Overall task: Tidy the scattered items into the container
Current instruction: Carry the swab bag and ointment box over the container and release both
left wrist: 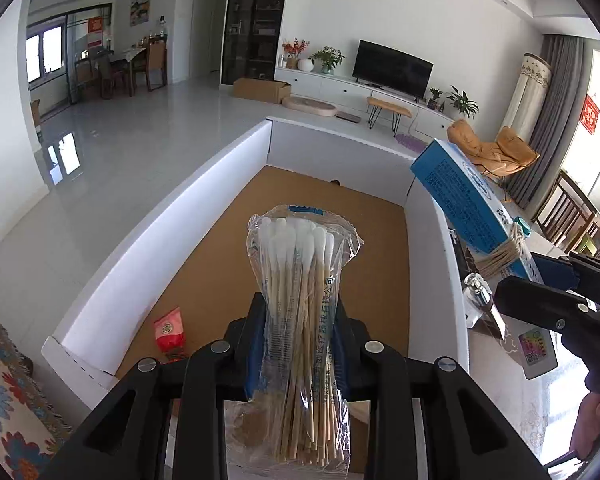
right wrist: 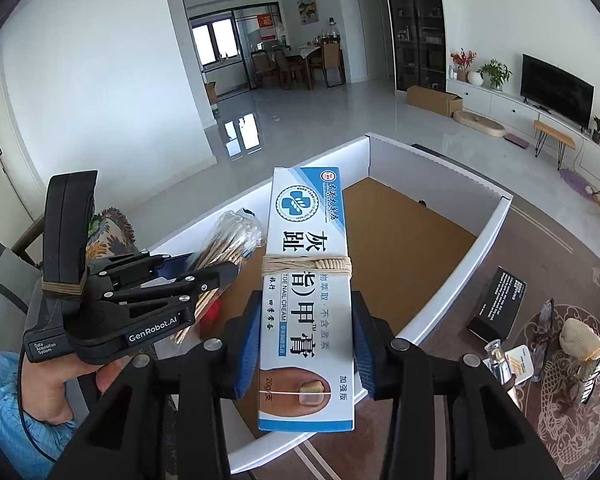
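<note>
My left gripper (left wrist: pixel 298 344) is shut on a clear bag of cotton swabs (left wrist: pixel 300 280) and holds it above the white cardboard box (left wrist: pixel 180 216) with a brown floor. A small red packet (left wrist: pixel 169 332) lies in the box's near left corner. My right gripper (right wrist: pixel 306 344) is shut on a blue-and-white toe nail cream box (right wrist: pixel 306 276) with a rubber band around it, held over the white box's (right wrist: pixel 488 236) near edge. The cream box (left wrist: pixel 464 200) and the right gripper (left wrist: pixel 556 288) show at the right of the left wrist view. The swab bag (right wrist: pixel 228 244) and left gripper (right wrist: pixel 220 276) show at the left of the right wrist view.
On the patterned table to the right of the box are a black carton (right wrist: pixel 496 304), a small glass bottle (right wrist: pixel 498 360), a card (right wrist: pixel 520 364) and a pale stone-like lump (right wrist: pixel 580 338). A flowered cloth (left wrist: pixel 4 384) lies to the box's left.
</note>
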`<state>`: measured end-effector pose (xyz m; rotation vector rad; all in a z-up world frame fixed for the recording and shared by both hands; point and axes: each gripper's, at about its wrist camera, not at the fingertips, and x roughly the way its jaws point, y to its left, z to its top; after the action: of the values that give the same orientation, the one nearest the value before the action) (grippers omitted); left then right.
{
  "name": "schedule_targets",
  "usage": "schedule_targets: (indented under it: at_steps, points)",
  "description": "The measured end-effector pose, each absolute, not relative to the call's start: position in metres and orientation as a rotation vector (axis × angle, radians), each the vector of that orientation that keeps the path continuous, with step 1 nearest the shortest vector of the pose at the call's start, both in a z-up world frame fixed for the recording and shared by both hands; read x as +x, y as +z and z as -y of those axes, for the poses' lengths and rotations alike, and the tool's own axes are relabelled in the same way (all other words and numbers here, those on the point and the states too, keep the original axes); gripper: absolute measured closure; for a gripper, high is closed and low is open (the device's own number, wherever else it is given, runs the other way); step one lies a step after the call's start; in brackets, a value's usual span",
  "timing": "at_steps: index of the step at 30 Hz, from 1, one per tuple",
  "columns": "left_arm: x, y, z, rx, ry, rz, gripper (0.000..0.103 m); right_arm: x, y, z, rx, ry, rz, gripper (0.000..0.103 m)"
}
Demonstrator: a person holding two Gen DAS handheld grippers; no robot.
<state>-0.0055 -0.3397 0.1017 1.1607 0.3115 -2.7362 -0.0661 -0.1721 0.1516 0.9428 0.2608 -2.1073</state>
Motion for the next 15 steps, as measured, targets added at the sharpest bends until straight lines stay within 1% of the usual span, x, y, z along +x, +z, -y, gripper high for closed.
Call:
schedule_targets:
  at_steps: [5,8,15]
  points:
    - [-0.024,0.079,0.357,1.244,-2.677,-0.307,0.075,-0.092,0.119,0.202,1.006,-2.106,-0.334,0.061]
    - [-0.034,0.067,0.362,1.286,-2.656,-0.301,0.075,-0.105,0.103,0.208,1.035,-2.115,-0.347,0.061]
    - [-0.039,0.057,0.356,1.325,-2.629,-0.205,0.075,-0.121,0.080,0.214,1.071,-2.123,-0.380,0.061]
